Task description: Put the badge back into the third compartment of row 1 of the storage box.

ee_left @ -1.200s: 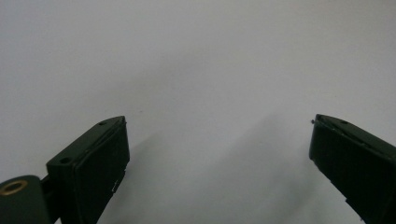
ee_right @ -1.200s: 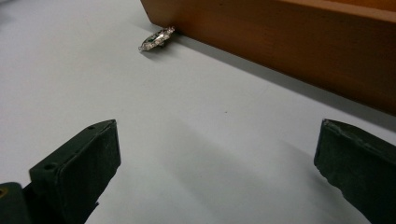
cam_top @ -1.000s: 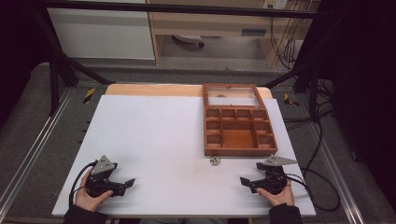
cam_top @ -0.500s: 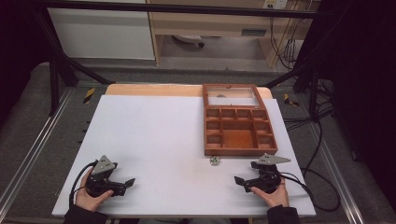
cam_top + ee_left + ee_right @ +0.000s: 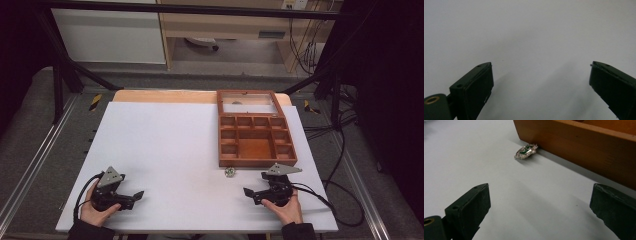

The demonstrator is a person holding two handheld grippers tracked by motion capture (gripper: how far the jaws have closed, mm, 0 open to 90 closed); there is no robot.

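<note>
A small jewelled brooch (image 5: 526, 151), silver-edged with a green centre, lies on the white surface (image 5: 170, 145) right against the near wall of the wooden compartment box (image 5: 255, 162), close to that wall's left corner; in the high view the same brooch (image 5: 229, 172) sits just outside the box, between it and the right tongs (image 5: 252, 192). Those right tongs are spread wide with nothing between them, and their own camera looks straight along the jaws toward the brooch, which suggests they are lined up to go in and pick it up. The brooch looks tilted, one edge propped on the wood, so a grasp would probably have to come from the open side, since the box wall blocks the far one. The box stands with its glass-paned lid (image 5: 248, 103) folded back and its compartments bare, likely ready to take the piece. The left tongs (image 5: 131, 196) rest low at the near left of the surface, well apart from the box, also spread and empty, facing plain white surface (image 5: 529, 37); they seem parked out of the way while the right hand (image 5: 282, 207) does the work.
</note>
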